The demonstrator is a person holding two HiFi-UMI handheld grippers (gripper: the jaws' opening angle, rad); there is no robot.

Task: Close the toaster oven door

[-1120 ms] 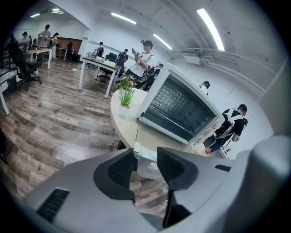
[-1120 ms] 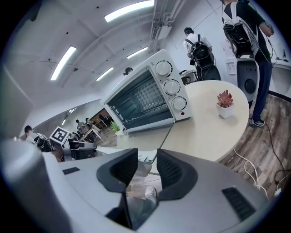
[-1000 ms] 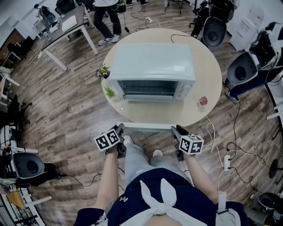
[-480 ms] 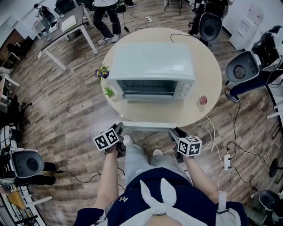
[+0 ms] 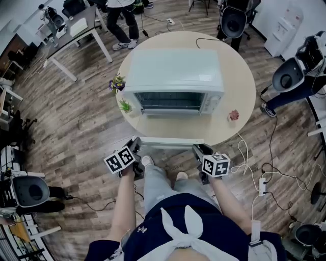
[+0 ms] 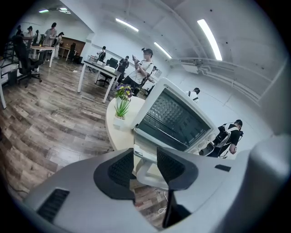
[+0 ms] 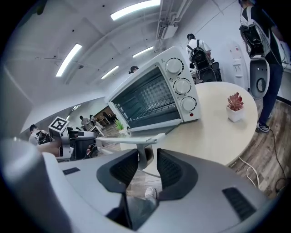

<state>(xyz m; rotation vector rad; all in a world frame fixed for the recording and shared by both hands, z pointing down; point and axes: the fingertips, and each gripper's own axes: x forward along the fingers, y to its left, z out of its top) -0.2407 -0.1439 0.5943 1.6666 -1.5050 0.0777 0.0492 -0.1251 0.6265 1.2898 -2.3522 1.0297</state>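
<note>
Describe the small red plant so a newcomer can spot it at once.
Start at the round beige table with the white toaster oven on it. On the oven's dial side, near the table's edge, stands a small red succulent in a white pot. It's alone there and red; the green plant and the purple-flowered plant sit by the oven's opposite corner.

Illumination bright and even, from ceiling light strips (image 7: 134,9); shadows soft; head view desaturated, toaster oven (image 5: 175,69) top washed pale, floor (image 5: 76,219) smeared at lower edge; both gripper views strongly barrel-distorted, corners vignetted black, near foreground soft.
</note>
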